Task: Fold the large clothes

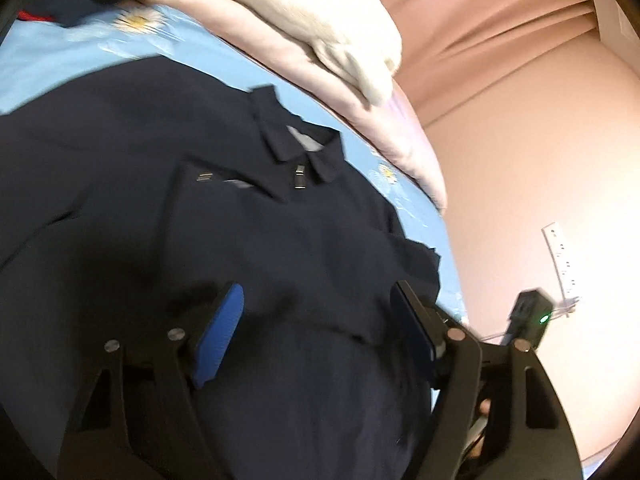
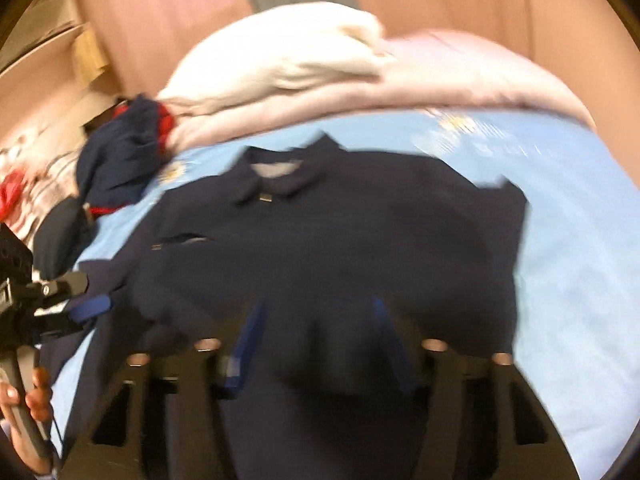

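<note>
A dark navy collared garment [image 1: 200,208] lies spread on a light blue bedsheet [image 1: 60,52], collar [image 1: 296,136] away from me. Its sleeves look folded in over the body. My left gripper [image 1: 316,300] hovers open over the garment's lower part, blue pads [image 1: 224,324] wide apart and empty. In the right wrist view the same garment [image 2: 340,232] fills the middle of the bed. My right gripper [image 2: 316,320] is open above its lower middle, holding nothing. The left gripper [image 2: 86,300] shows at the garment's left edge in that view, held by a hand.
A pink quilt [image 2: 440,76] with a white folded blanket [image 2: 280,52] on top lies at the bed's far end. A crumpled navy and red garment [image 2: 124,152] sits at the far left. The bed's right edge [image 1: 448,240] drops to a pinkish floor with a power strip [image 1: 564,260].
</note>
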`<action>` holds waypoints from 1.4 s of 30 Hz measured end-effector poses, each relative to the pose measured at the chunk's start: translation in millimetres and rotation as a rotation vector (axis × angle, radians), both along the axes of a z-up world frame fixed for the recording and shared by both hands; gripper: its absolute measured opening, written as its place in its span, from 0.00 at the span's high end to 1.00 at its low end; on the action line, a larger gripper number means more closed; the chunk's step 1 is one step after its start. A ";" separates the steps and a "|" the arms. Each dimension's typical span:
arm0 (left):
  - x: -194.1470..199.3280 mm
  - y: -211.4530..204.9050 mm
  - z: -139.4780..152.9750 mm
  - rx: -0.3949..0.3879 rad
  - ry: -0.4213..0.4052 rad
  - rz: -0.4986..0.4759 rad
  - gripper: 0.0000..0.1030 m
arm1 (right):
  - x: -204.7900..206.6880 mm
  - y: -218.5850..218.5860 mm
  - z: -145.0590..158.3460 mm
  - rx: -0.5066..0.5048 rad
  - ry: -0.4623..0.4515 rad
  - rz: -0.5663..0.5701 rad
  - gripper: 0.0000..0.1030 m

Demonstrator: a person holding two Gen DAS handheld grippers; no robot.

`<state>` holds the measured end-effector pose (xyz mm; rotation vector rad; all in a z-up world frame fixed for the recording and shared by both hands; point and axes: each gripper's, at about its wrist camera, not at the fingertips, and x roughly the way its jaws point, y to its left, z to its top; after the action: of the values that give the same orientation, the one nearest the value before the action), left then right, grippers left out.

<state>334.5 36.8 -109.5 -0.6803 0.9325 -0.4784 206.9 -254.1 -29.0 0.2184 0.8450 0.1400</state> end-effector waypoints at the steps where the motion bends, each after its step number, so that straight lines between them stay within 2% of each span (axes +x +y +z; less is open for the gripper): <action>1: 6.6 -3.2 -3.8 -0.006 0.000 0.001 0.30 | -0.4 -5.2 -4.9 0.009 0.002 -0.016 0.53; 2: 13.9 -5.1 -10.1 -0.007 0.007 0.009 0.32 | -1.3 -7.6 -10.0 0.015 0.010 -0.025 0.55; 5: 29.5 0.8 -35.9 0.069 0.076 0.096 0.35 | -1.9 -12.6 -22.1 0.023 0.050 -0.045 0.55; 6: 33.4 3.3 -47.7 0.094 0.112 0.117 0.40 | -1.0 -16.2 -27.1 0.023 0.066 -0.045 0.55; 7: 36.4 5.2 -58.2 0.116 0.148 0.126 0.55 | 0.1 -13.7 -31.7 0.021 0.076 -0.043 0.55; 8: 40.9 7.2 -67.0 0.132 0.169 0.127 0.60 | 3.2 -14.0 -32.8 0.017 0.083 -0.040 0.56; 9: 40.8 10.9 -68.8 0.124 0.151 0.129 0.63 | 5.5 -7.9 -35.6 -0.002 0.093 -0.034 0.56; 11: 37.6 20.2 -66.8 0.068 0.154 0.126 0.61 | 6.8 2.5 -33.5 -0.056 0.090 -0.035 0.56; 12: 33.8 26.4 -64.9 0.033 0.163 0.129 0.54 | 4.1 0.4 -29.6 -0.074 0.086 -0.039 0.55; 13: 28.3 32.2 -61.9 0.010 0.160 0.138 0.37 | -0.2 6.1 -23.3 -0.081 0.074 -0.037 0.55; 14: 16.7 42.2 -55.6 -0.004 0.141 0.156 0.28 | -6.6 8.9 -16.8 -0.068 0.058 -0.017 0.55; 15: 3.7 51.1 -48.7 -0.004 0.123 0.175 0.13 | -14.6 3.9 -13.6 -0.055 0.047 0.000 0.51; 16: -15.7 65.9 -41.1 -0.004 0.097 0.205 0.11 | -21.9 10.5 -6.7 -0.056 0.034 0.011 0.48; 20: -84.6 120.5 -29.9 -0.044 0.060 0.299 0.11 | -56.7 26.7 12.9 -0.051 -0.004 0.060 0.46; 25: -192.3 203.1 -35.0 -0.076 0.062 0.553 0.11 | -98.7 40.7 22.0 0.007 -0.043 0.133 0.41; 27: -236.4 236.3 -41.9 -0.122 0.077 0.679 0.11 | -106.9 47.8 18.8 0.031 -0.055 0.162 0.37; 29: -266.9 257.5 -51.8 -0.209 0.079 0.767 0.11 | -113.7 56.6 17.5 0.043 -0.056 0.195 0.37; 32: -291.9 272.8 -60.0 -0.259 0.099 0.827 0.11 | -121.1 69.1 16.7 0.055 -0.055 0.216 0.37; 36: -299.5 284.4 -70.8 -0.325 0.083 0.886 0.12 | -128.8 81.5 15.9 0.079 -0.060 0.242 0.36; 42: -295.5 314.6 -66.5 -0.270 0.032 1.040 0.15 | -130.8 89.0 12.6 0.067 -0.053 0.254 0.36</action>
<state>39.0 351.3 -176.0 -1.3006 0.4370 0.3440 76.1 -165.1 -16.4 0.1686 0.8136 0.4109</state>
